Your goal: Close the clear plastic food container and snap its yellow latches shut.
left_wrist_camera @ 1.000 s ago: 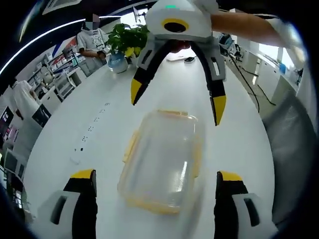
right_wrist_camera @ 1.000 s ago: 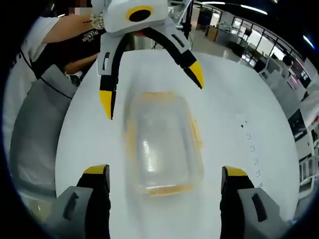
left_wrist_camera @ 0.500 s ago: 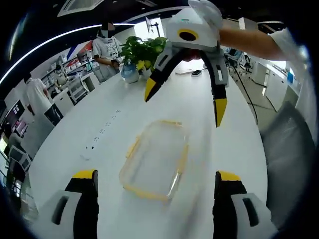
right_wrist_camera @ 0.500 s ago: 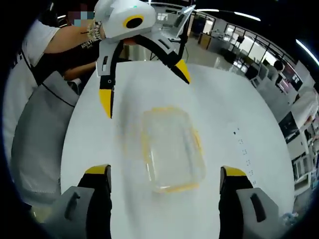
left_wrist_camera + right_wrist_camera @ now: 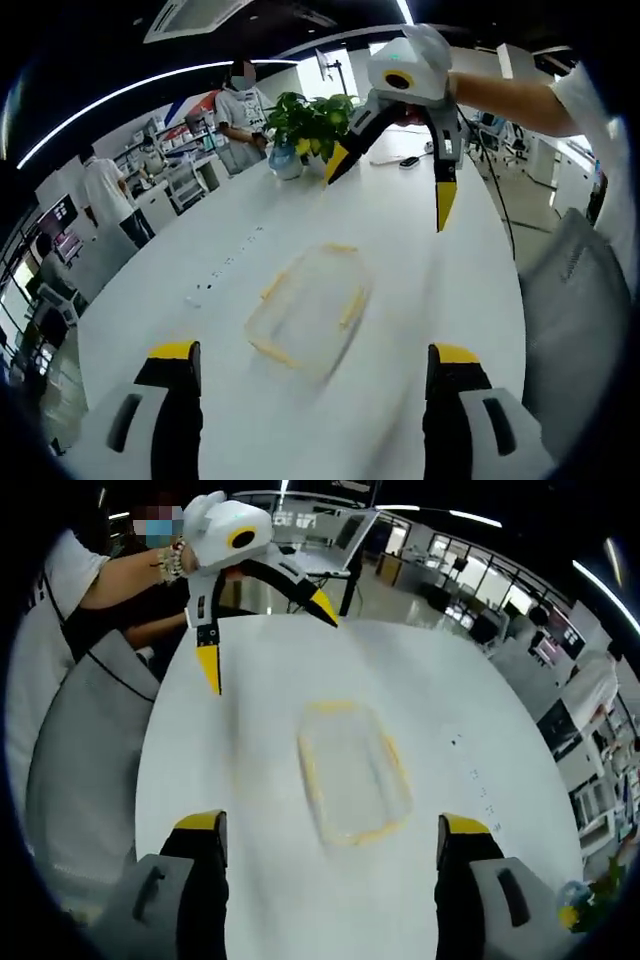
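Observation:
The clear plastic container [image 5: 305, 315] with yellow latches along its edges lies flat on the white table [image 5: 420, 300], its lid on top. It is blurred, so I cannot tell how the latches stand. My left gripper [image 5: 315, 352] is open, well above and back from the box, and shows again [image 5: 267, 640] across the table. My right gripper [image 5: 331, 823] is open too, held high over the container [image 5: 352, 770], and faces me from the far side [image 5: 392, 188]. Neither gripper touches the box.
A potted plant [image 5: 310, 115] and a small dark item [image 5: 410, 160] sit at the table's far end. Two people [image 5: 240, 100] stand by shelves beyond the table. A grey chair [image 5: 85, 750] stands at the table's edge beside the person holding the grippers.
Both grippers have drawn up and away from the container, which now looks smaller in both views. Both stay open, and the container stays where it lay on the table.

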The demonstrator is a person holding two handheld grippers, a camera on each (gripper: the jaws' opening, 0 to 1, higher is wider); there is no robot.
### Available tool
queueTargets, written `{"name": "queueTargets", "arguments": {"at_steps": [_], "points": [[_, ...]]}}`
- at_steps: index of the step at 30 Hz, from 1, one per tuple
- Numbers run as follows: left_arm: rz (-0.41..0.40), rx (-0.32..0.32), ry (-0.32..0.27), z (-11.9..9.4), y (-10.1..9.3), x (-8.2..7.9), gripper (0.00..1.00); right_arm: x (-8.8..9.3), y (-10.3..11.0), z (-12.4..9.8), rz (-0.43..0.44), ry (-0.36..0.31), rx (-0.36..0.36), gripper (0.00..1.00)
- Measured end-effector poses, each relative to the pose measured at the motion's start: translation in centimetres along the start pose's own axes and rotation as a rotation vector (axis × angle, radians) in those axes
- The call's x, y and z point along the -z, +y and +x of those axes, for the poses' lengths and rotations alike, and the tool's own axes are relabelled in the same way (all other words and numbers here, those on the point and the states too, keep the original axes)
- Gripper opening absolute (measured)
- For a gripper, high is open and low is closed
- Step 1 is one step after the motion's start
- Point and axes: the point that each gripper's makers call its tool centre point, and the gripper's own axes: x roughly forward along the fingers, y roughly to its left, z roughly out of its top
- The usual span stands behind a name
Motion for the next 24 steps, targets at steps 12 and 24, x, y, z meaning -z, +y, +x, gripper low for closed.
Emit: {"name": "queueTargets", "arguments": {"at_steps": [12,24], "points": [[-0.083,-0.082,-0.019,-3.5,-1.8,2.0,0.9,0.2,2.2,-1.2,0.093,-0.079,0.076,0.79],[-0.155,-0.173,-0.117,-6.9,-4.5,3.7,0.83,1.3,5.8,-1.7,0.235,-0.189,0.185,0.75]]}}
